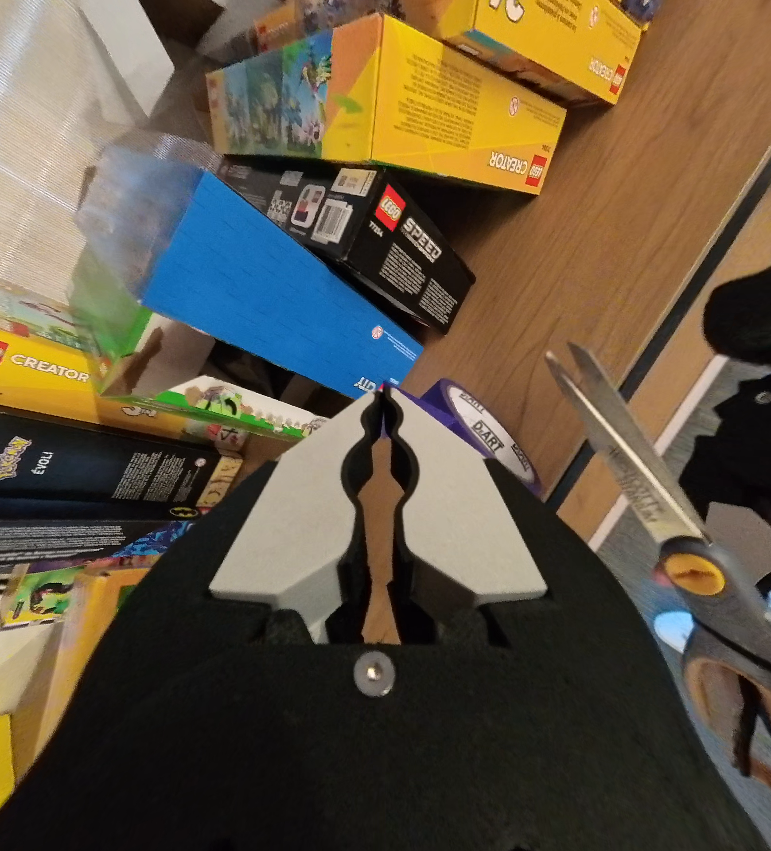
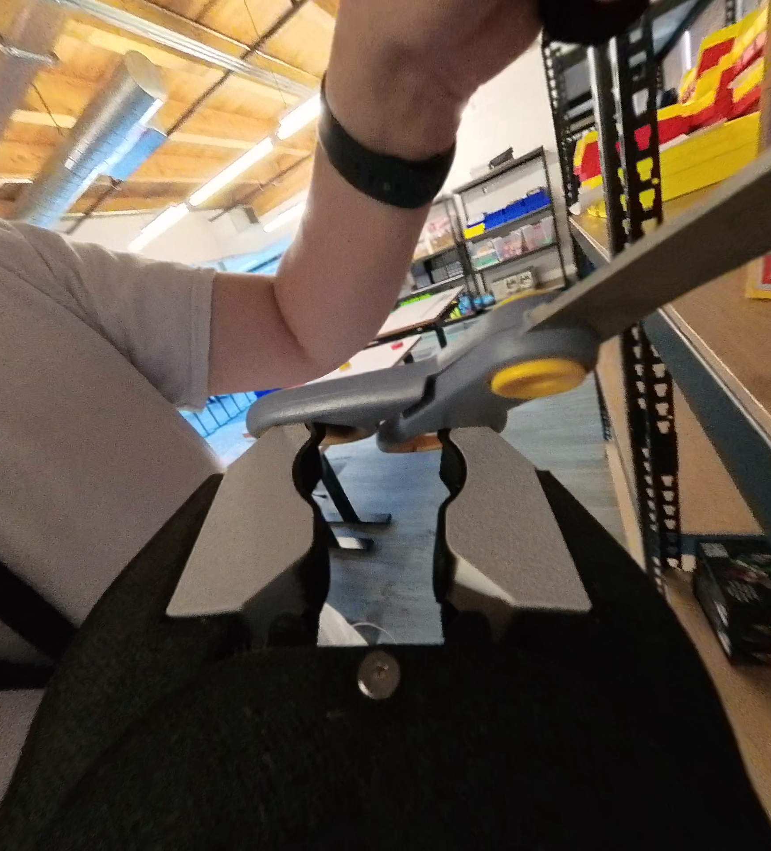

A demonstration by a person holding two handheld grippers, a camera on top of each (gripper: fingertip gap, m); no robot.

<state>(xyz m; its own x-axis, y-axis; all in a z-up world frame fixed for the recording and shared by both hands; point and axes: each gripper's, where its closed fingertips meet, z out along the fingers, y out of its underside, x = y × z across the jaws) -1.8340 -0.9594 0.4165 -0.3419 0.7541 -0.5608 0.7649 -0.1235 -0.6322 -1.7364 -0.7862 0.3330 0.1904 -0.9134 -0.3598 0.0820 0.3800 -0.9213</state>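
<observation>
My left gripper (image 1: 383, 400) has its tips pinched on the rim of a purple tape roll (image 1: 489, 437), and just past them a blue box (image 1: 273, 294) leans among black and yellow boxes on the wooden shelf (image 1: 581, 221). My right gripper (image 2: 376, 437) holds its fingers parted round the grey handles of the scissors (image 2: 443, 391), whose blades, slightly apart, run up to the right toward the shelf edge.
</observation>
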